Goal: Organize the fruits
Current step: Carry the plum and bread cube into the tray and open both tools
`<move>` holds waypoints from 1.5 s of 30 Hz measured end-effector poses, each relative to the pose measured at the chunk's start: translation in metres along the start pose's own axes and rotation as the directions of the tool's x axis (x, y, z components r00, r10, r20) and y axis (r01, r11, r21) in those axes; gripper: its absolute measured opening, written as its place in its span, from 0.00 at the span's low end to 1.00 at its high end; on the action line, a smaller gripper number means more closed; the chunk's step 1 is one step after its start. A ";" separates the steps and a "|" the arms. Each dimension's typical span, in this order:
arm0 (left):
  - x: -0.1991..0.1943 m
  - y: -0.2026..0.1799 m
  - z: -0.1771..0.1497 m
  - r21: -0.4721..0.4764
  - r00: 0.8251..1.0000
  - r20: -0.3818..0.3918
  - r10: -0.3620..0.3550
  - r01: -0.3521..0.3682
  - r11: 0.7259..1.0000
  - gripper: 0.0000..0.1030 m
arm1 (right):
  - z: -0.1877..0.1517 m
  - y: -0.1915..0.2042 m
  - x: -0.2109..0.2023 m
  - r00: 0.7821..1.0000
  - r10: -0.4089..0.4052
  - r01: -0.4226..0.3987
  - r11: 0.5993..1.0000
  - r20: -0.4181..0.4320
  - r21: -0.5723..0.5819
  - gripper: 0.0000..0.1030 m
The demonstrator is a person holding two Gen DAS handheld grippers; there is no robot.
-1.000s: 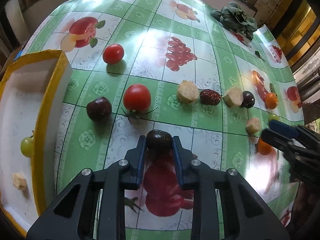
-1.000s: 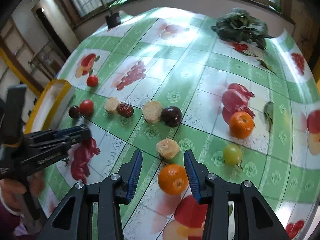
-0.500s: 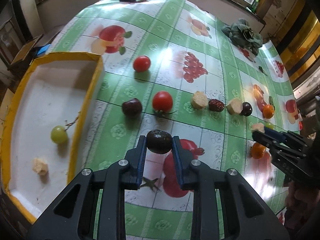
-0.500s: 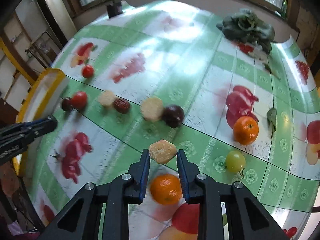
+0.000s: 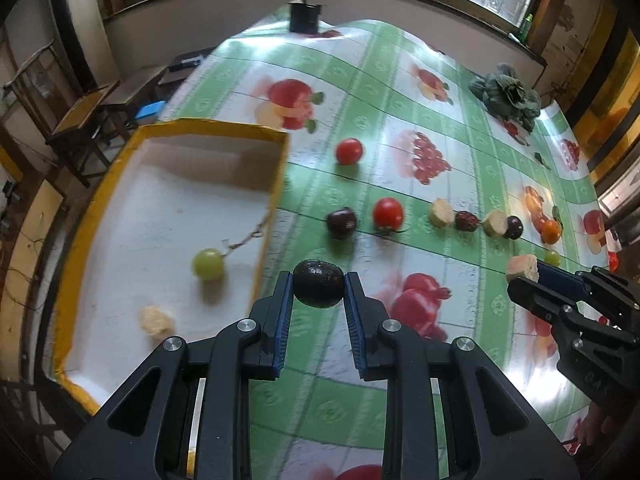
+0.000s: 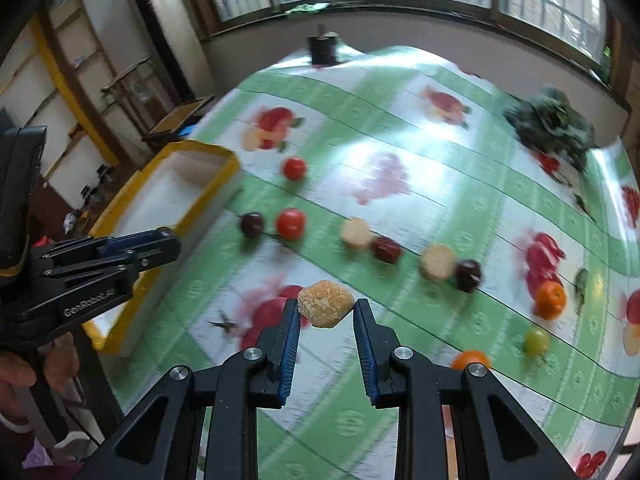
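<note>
My left gripper (image 5: pixel 319 289) is shut on a dark plum (image 5: pixel 319 288) and holds it above the table, beside the near right corner of the yellow-rimmed white tray (image 5: pixel 276 196). The tray holds a green grape (image 5: pixel 207 265) and a beige chunk (image 5: pixel 156 321). My right gripper (image 6: pixel 326 312) is shut on a beige fruit chunk (image 6: pixel 325 309), raised over the table; it shows in the left wrist view (image 5: pixel 524 276) too. On the table lie tomatoes (image 5: pixel 387 213), another plum (image 5: pixel 341 223), beige chunks (image 5: pixel 441 213), a date (image 5: pixel 467 221) and oranges (image 6: pixel 550 300).
Leafy greens (image 5: pixel 506 95) lie at the far right and a dark pot (image 5: pixel 305 17) at the far edge. A green grape (image 6: pixel 536 341) and an orange (image 6: pixel 470 359) lie near my right gripper. Wooden chairs (image 5: pixel 80 120) stand left of the table.
Both grippers have risen and swung left toward the tray, each carrying its fruit. The right gripper shut on the beige chunk and lifted it off the table.
</note>
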State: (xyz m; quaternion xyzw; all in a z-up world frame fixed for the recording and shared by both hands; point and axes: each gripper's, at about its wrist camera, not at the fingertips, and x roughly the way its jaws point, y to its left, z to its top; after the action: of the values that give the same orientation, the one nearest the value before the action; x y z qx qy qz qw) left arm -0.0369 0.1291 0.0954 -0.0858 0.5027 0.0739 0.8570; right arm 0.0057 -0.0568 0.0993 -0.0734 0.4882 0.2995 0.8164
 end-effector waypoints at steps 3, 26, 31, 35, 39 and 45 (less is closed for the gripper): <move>-0.007 0.016 -0.002 -0.019 1.000 0.012 0.018 -0.017 1.000 0.24 | 0.006 0.020 0.002 1.000 0.016 -0.016 1.000 0.006 -0.026 0.26; -0.019 0.122 -0.002 -0.166 0.995 0.033 0.096 -0.089 0.982 0.24 | 0.048 0.130 0.039 0.994 0.105 -0.106 0.975 -0.014 -0.197 0.26; -0.006 0.140 0.001 -0.187 0.994 0.010 0.107 -0.103 0.977 0.24 | 0.057 0.144 0.057 0.992 0.120 -0.125 0.969 -0.036 -0.215 0.26; 0.006 0.148 0.006 -0.193 0.994 -0.002 0.112 -0.110 0.975 0.24 | 0.067 0.154 0.071 0.991 0.126 -0.134 0.964 -0.051 -0.229 0.26; 0.021 0.151 0.012 -0.190 0.994 -0.019 0.111 -0.113 0.975 0.24 | 0.081 0.158 0.091 0.989 0.132 -0.144 0.963 -0.069 -0.229 0.26; 0.045 0.153 0.019 -0.194 0.994 -0.056 0.097 -0.106 0.975 0.24 | 0.103 0.157 0.123 0.987 0.134 -0.151 0.965 -0.093 -0.214 0.26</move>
State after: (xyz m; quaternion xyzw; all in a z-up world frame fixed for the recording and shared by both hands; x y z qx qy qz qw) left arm -0.0314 0.2844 0.0537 -0.1459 0.5162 0.1648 0.8277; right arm 0.0372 0.1643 0.0761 -0.1397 0.4875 0.4066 0.7599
